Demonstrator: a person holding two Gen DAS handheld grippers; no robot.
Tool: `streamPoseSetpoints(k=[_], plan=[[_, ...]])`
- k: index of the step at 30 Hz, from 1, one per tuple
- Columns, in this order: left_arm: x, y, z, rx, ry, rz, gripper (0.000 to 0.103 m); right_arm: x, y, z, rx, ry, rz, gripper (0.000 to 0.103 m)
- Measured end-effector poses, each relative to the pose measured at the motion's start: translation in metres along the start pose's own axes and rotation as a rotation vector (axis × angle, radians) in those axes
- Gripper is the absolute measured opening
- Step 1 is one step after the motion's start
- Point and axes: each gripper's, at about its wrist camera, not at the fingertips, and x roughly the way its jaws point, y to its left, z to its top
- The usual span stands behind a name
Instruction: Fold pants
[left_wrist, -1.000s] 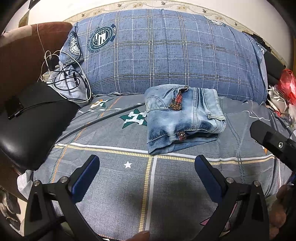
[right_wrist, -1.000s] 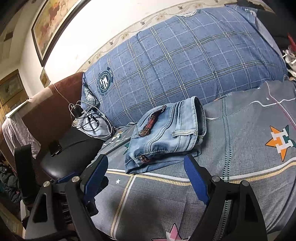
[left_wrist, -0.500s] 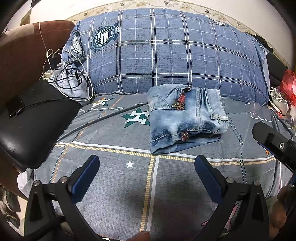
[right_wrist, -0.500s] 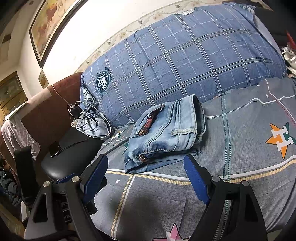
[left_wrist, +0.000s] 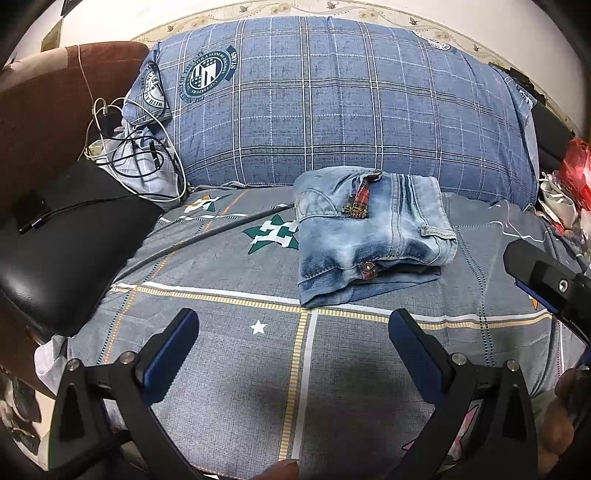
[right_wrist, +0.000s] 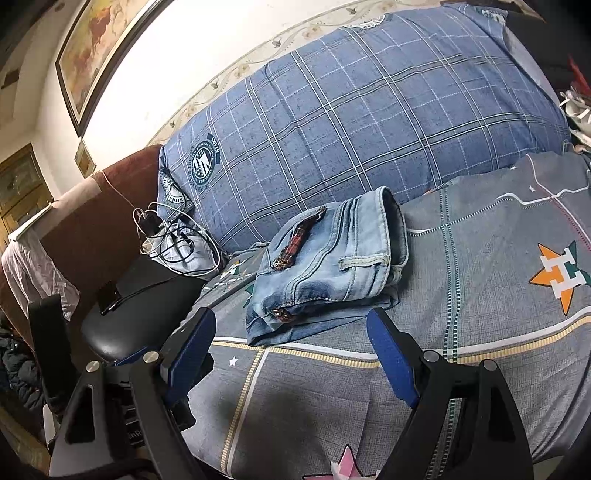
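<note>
- A bed (left_wrist: 229, 373) with a grey patterned sheet fills the scene; a large blue plaid pillow (left_wrist: 332, 107) lies along its far edge, at 12 o'clock.
- Faded denim jeans (left_wrist: 369, 236) sit just in front of the pillow as a compact folded stack, so the folding looks finished.
- The left gripper (left_wrist: 293, 332) and right gripper (right_wrist: 290, 334) hover nearer, jaws spread wide, empty, clear of the jeans.

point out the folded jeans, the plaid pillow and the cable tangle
folded light blue denim jeans (left_wrist: 373, 236), left wrist view, top face
big blue plaid pillow (left_wrist: 332, 110), left wrist view, front
tangle of black and white cables (right_wrist: 173, 240), right wrist view, loops
</note>
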Motion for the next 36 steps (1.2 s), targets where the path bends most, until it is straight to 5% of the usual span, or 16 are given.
streamPoseSetpoints(k=[36], plan=[[-0.0013,-0.0028,-0.0005,0.001,-0.007,0.007,0.102,-0.0013,-0.0084,0.0008,0.036,-0.006,-0.021,0.084]])
